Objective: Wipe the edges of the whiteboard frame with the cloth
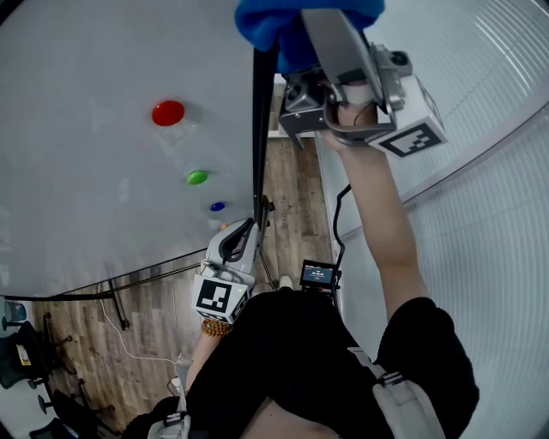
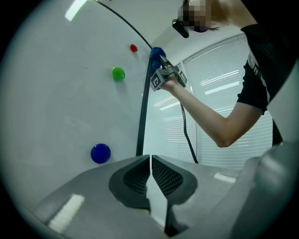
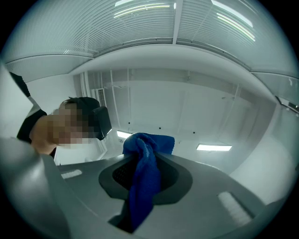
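Note:
The whiteboard (image 1: pixel 103 171) fills the left of the head view, and its black frame edge (image 1: pixel 260 129) runs down the middle. High on that edge my right gripper (image 1: pixel 292 19) is shut on a blue cloth (image 1: pixel 273 21) that presses against the frame. In the right gripper view the cloth (image 3: pixel 145 186) hangs bunched between the jaws. My left gripper (image 1: pixel 254 225) sits low beside the frame's lower end. Its jaws are shut (image 2: pixel 150 168) with nothing visible between them, and the frame (image 2: pixel 141 121) passes just left of them. From there, the cloth (image 2: pixel 156 52) shows far up the edge.
Red (image 1: pixel 168 112), green (image 1: pixel 197 177) and blue (image 1: pixel 217 207) magnets sit on the board near the frame. White blinds (image 1: pixel 480 214) stand close on the right, and a black cable (image 1: pixel 340 214) hangs by them. Office chairs (image 1: pixel 17 360) stand on the wood floor at lower left.

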`<state>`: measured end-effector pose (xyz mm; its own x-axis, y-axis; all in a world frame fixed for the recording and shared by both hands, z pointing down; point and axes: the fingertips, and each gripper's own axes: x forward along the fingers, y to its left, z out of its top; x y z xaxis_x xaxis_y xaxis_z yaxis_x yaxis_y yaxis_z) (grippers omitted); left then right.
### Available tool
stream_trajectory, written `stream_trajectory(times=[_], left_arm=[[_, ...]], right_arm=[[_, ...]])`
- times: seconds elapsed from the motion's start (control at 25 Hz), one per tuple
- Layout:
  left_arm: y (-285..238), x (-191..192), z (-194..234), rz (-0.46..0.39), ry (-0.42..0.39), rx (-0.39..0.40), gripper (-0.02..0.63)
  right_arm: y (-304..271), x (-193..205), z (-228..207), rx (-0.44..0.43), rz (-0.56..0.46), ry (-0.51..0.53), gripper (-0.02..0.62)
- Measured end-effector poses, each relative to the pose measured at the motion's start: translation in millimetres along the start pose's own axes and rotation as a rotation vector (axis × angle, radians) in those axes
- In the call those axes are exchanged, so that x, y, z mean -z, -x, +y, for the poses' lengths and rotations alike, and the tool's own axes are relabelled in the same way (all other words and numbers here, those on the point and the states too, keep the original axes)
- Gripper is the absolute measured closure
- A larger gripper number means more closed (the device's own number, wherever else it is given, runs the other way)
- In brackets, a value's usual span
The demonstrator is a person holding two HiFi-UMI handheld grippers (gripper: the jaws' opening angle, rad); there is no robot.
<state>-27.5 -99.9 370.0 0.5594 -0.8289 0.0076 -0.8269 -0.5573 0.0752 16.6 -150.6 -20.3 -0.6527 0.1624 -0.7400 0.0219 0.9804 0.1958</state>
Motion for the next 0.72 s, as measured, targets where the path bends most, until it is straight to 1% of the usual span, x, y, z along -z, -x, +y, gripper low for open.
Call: stream_trajectory(times=[0.48,0.72], left_arm=[[3,35,7,0.008,-0.004,-0.002,0.605],[2,28,6,0.009,-0.003,0.003,0.605]], right_arm=[[35,36,10,0.013,-0.007,-0.023,0.512],[33,36,9,0.012,-0.004,-0.033,0.512]])
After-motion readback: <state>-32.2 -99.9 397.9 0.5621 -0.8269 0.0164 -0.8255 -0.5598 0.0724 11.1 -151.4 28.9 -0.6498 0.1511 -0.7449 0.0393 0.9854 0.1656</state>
